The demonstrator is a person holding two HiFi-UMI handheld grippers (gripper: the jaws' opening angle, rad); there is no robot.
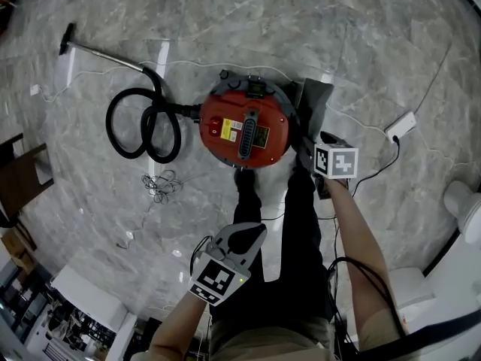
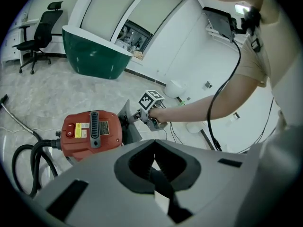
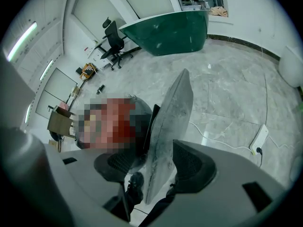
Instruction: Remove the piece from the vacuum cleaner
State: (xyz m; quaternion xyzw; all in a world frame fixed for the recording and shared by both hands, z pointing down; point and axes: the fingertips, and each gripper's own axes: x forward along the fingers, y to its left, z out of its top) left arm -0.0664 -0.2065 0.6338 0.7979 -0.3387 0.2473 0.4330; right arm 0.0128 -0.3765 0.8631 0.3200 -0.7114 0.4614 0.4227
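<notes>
The red vacuum cleaner (image 1: 244, 130) (image 2: 90, 132) stands on the marble floor, with its black hose (image 1: 139, 122) coiled to the left. A flat grey piece (image 1: 314, 100) (image 2: 128, 122) (image 3: 168, 131) stands upright against its right side. My right gripper (image 1: 308, 147) (image 3: 154, 167) is down at that piece, its jaws wide apart. The grey piece rises between them, with a gap on the left side. My left gripper (image 1: 244, 235) (image 2: 154, 167) hangs above the person's legs, short of the vacuum. Its jaws meet with nothing between them.
A metal wand (image 1: 101, 51) runs from the hose to the far left. A tangled cord (image 1: 159, 184) lies near the vacuum and a white power strip (image 1: 400, 125) at the right. The person's dark-trousered legs (image 1: 293, 232) stand just behind the vacuum. A green counter (image 2: 94, 56) and an office chair (image 2: 40, 34) stand further off.
</notes>
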